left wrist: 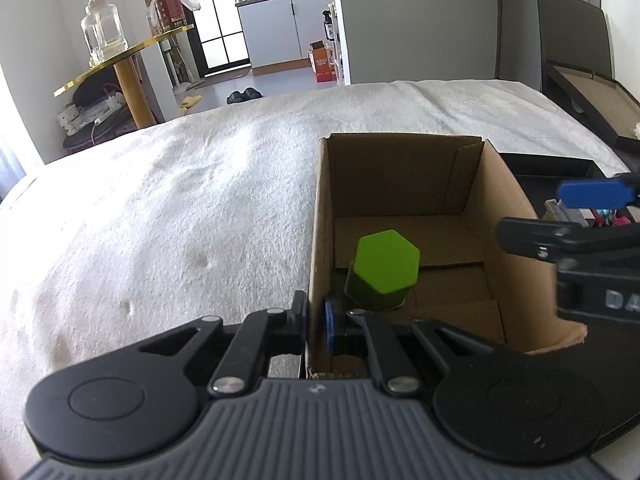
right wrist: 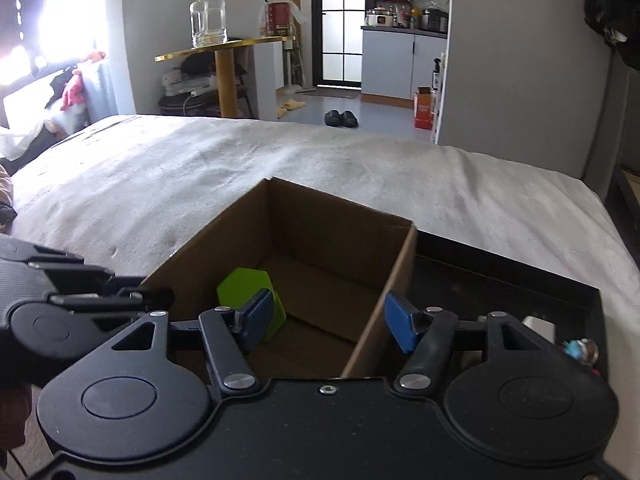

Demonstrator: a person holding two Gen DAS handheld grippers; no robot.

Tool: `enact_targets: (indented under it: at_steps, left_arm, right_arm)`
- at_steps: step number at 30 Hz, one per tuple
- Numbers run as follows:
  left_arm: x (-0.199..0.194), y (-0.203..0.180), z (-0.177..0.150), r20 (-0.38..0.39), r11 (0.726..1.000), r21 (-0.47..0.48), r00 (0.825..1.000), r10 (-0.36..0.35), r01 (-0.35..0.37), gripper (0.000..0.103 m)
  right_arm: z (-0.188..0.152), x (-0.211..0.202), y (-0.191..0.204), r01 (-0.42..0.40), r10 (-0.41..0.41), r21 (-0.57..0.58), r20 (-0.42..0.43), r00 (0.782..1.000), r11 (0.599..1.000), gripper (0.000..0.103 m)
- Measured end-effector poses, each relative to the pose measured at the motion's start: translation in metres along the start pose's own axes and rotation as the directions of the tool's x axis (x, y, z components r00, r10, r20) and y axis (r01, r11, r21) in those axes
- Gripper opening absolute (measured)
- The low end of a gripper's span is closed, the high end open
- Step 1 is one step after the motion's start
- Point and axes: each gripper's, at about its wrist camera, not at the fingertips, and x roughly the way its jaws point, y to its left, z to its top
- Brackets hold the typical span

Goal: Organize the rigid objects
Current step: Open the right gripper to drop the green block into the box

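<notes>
Left gripper (left wrist: 316, 320) is clamping the cardboard box (left wrist: 400, 184) side wall. Right gripper (right wrist: 328, 320) is hanging spread, empty. Green hex block (left wrist: 382, 268) is sitting inside, near that wall; black tray (right wrist: 500, 276) items are waiting.

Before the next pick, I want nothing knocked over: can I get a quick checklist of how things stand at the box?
1. Left tongs clamped on the box wall: ok, one pad outside, one inside.
2. Green block inside the box, on its floor: ok.
3. Right tongs free of the block: ok, open, nothing between the pads.
4. Right tongs clear of the box: not ok, its right wall stands between the pads.
5. Box upright on the bed cover: ok.
6. Next items ready in the black tray: cannot tell, mostly hidden behind the right tongs.
</notes>
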Motion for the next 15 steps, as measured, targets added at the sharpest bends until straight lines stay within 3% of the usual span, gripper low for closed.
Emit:
enact_targets:
  at_steps: [5,7,9,12,15]
  left_arm:
    - [-0.004,-0.004,0.006,-0.014,1.0,0.012,1.0,0.014,-0.014,0.012]
    - [-0.006,-0.006,0.01,-0.023,1.0,0.015,1.0,-0.006,0.007,0.024]
    - [-0.01,-0.008,0.013,-0.024,1.0,0.019,1.0,-0.007,0.007,0.054]
    - [-0.017,-0.011,0.018,0.0,1.0,0.027,1.0,-0.009,0.009,0.083]
    - [-0.022,-0.015,0.022,0.011,0.999,0.051,1.0,0.007,-0.008,0.088]
  right_arm:
    - [-0.002,-0.012,-0.007,0.036,-0.036,0.003,0.022,0.999,0.999,0.074]
    - [-0.002,-0.017,-0.013,0.048,-0.048,0.025,0.026,0.998,0.999,0.077]
    - [-0.002,-0.022,-0.019,0.067,-0.068,0.035,0.034,0.997,0.997,0.085]
    - [-0.005,-0.03,-0.028,0.103,-0.105,0.048,0.045,0.993,0.994,0.088]
    - [-0.009,-0.034,-0.042,0.127,-0.13,0.075,0.04,0.991,0.989,0.088]
